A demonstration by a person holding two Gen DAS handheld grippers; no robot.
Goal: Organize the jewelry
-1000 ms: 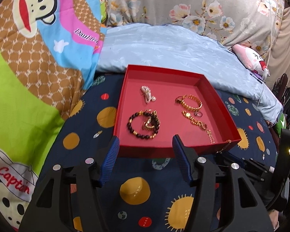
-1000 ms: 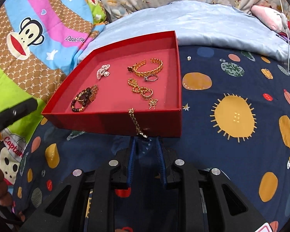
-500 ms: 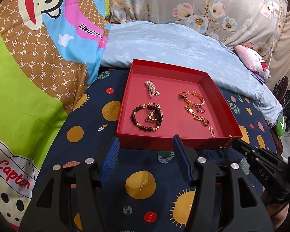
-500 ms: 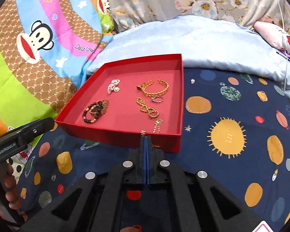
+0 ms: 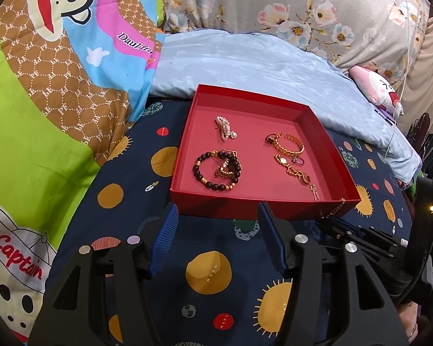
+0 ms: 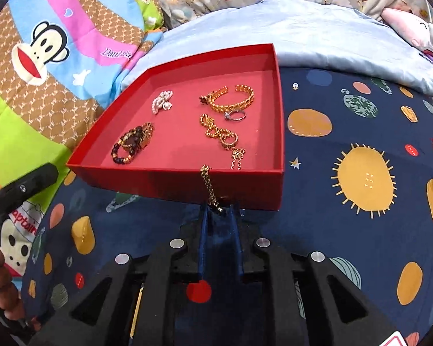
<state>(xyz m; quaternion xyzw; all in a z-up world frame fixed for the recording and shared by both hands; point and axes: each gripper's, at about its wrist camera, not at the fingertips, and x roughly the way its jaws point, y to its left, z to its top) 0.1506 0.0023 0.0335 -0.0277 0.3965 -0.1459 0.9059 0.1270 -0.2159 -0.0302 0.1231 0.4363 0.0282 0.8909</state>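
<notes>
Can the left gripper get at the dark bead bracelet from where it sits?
Probably yes. The left gripper is open just outside the red tray, and the bracelet lies just past the low near wall, uncovered.

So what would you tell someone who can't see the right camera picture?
A gold chain hangs over the front wall of a red box, its end between the fingers of the right tool. Bracelets and rings lie inside; the box sits on a space-print blanket.

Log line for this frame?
left gripper: open | right gripper: jaws apart around gold link chain end | chain: draped over red cardboard box wall
</notes>
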